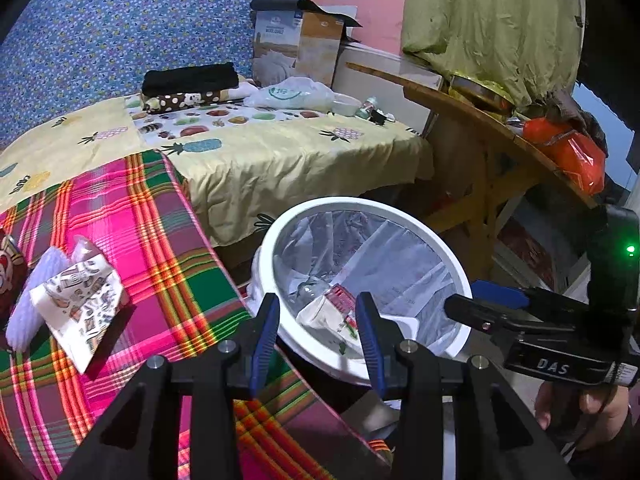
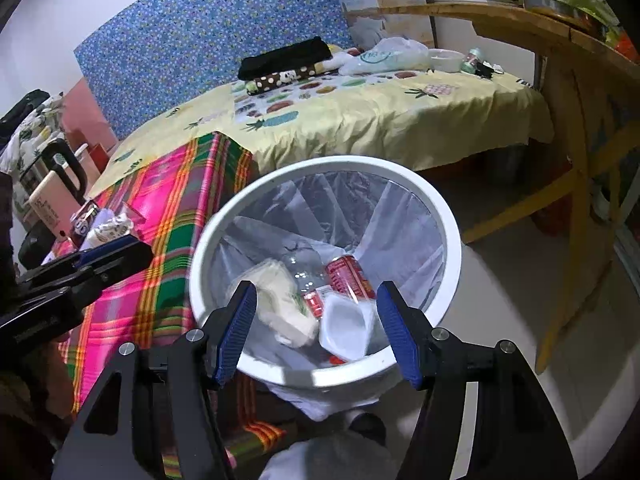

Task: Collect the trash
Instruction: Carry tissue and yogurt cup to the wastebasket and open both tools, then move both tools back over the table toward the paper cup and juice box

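Plaid bedcover (image 1: 132, 220) fills the left; at lower centre our left gripper (image 1: 316, 340) and right gripper (image 2: 316, 328) hover spread and empty over the bin (image 2: 224, 216). Wrappers (image 1: 80, 300) at far left remain; reaching across, we risk tipping it.

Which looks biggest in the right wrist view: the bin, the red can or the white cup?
1. bin, by far
2. white cup
3. red can, though partly covered, so cup versus can is unsure.

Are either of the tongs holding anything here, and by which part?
Nothing is held: left tongs and right tongs stand open and empty over the bin.
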### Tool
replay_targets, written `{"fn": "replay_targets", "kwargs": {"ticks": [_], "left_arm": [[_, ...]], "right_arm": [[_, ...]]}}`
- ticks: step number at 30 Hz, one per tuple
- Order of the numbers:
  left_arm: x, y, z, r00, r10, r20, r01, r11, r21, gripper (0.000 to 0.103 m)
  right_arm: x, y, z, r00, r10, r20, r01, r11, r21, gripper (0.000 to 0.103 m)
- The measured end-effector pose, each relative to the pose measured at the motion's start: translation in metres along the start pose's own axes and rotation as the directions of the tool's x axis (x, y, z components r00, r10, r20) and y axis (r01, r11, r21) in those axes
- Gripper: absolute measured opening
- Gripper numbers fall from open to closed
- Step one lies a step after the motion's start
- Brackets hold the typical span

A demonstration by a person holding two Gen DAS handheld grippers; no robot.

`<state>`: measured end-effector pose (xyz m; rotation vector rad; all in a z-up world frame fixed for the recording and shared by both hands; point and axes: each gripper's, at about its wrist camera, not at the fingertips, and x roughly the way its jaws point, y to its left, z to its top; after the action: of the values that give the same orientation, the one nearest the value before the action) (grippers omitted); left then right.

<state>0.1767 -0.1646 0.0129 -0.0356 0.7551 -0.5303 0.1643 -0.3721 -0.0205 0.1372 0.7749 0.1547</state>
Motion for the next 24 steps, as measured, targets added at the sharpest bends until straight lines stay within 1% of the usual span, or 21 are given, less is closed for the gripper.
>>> {"fn": "replay_targets", "kwargs": {"ticks": [5,8,10,16,24], "left_arm": [[-0.014,0.006,-0.009,1.000,0.019,0.015,-0.019,1.000,-0.016,0.041],[-0.024,0.012,-0.016,0.998,0.052,0.027,-0.051,0.998,-0.032,0.041],[-0.030,0.018,-0.022,0.997,0.077,0.031,-0.075,0.996,-0.046,0.041],[-0.052,0.036,-0.037,0.989,0.141,0.044,-0.136,0.987,-0.089,0.041],[-0.079,0.054,-0.054,0.976,0.207,0.066,-0.197,0.971,-0.137,0.041]], "right_arm": [[-0.010,0.014,-0.002,0.999,0.036,0.028,-0.035,0.999,-0.025,0.064],[-0.013,0.026,-0.002,0.998,0.050,0.042,-0.048,0.997,-0.053,0.064],[-0.013,0.034,-0.003,0.996,0.079,0.032,-0.076,0.995,-0.066,0.064],[-0.015,0.057,-0.009,0.992,0.126,0.024,-0.122,0.986,-0.113,0.064],[-0.016,0.085,-0.017,0.983,0.186,0.008,-0.182,0.971,-0.155,0.064]]}}
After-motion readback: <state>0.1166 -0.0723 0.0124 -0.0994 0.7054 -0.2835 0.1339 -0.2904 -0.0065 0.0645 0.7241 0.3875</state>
